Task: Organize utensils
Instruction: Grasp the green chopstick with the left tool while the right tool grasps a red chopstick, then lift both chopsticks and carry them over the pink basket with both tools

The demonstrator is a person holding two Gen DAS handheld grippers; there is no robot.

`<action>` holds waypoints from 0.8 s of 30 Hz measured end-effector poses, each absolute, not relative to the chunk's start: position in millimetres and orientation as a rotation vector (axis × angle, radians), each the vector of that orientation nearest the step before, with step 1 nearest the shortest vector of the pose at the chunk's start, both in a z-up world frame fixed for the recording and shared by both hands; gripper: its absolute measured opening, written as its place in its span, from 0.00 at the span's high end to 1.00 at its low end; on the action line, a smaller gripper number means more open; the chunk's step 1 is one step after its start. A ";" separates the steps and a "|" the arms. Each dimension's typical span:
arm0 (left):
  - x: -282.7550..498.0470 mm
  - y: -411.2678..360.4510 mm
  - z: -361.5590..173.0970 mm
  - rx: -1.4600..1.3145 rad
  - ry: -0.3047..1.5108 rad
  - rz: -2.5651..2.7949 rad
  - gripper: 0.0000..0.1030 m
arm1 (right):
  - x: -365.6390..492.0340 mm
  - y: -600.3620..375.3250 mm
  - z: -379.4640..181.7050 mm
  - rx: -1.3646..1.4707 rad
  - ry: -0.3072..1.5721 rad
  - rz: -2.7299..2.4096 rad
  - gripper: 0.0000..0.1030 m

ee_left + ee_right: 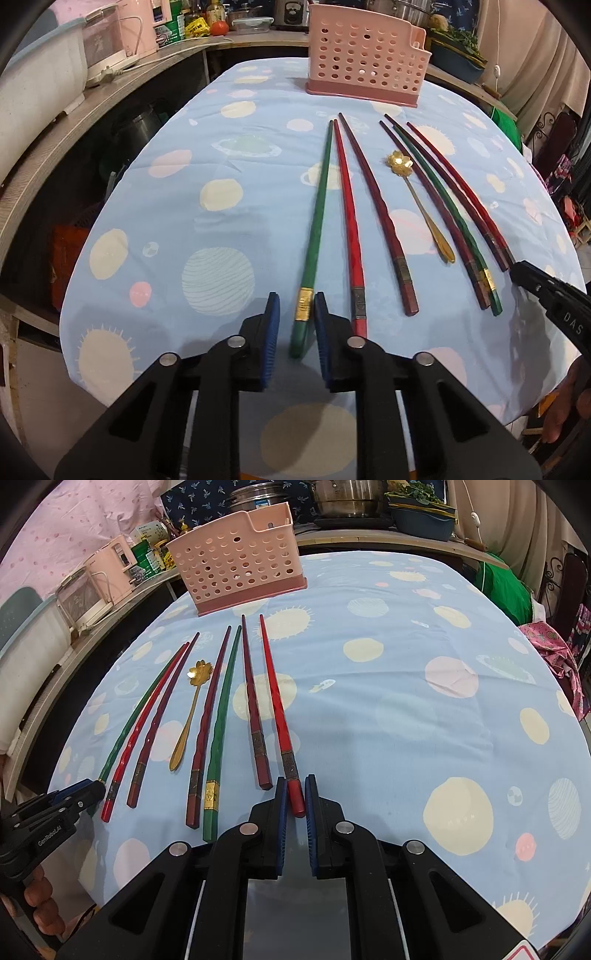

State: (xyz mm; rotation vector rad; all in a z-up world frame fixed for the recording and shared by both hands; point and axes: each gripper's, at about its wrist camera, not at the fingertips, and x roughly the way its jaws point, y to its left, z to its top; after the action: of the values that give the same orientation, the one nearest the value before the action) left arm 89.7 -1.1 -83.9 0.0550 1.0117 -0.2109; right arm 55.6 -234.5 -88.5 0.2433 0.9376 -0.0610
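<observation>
Several red, dark red and green chopsticks and a gold flower-bowl spoon lie in a row on a blue planet-print tablecloth. A pink perforated utensil holder stands upright at the far end. My left gripper straddles the near end of the leftmost green chopstick; a gap still shows beside its left pad, so it is open. My right gripper is shut on the near end of the rightmost bright red chopstick. Each gripper shows at the other view's edge: right gripper, left gripper.
A wooden counter runs along the left and back of the table, with pink appliances, jars, pots and a blue basin of greens on it. A person's fingers hold the left gripper's handle. The cloth to the right of the chopsticks is bare.
</observation>
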 end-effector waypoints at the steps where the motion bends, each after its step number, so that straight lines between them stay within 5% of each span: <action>1: 90.2 -0.1 -83.8 0.049 1.013 -0.214 0.84 | 55.5 -234.4 -88.5 0.244 0.938 -0.061 0.91; 9: 90.8 5.1 -81.9 0.000 1.029 -0.242 0.93 | 53.3 -234.5 -87.0 0.251 0.934 -0.058 0.92; 24: 100.3 20.4 -36.8 -0.081 0.957 -0.247 0.93 | 48.5 -247.1 -36.5 0.303 0.810 -0.051 0.93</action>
State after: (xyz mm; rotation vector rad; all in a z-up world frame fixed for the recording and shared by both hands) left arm 100.3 20.4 -36.8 -0.0808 0.9566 -0.2470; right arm 48.5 -247.1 -36.5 0.3031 0.8095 -0.0506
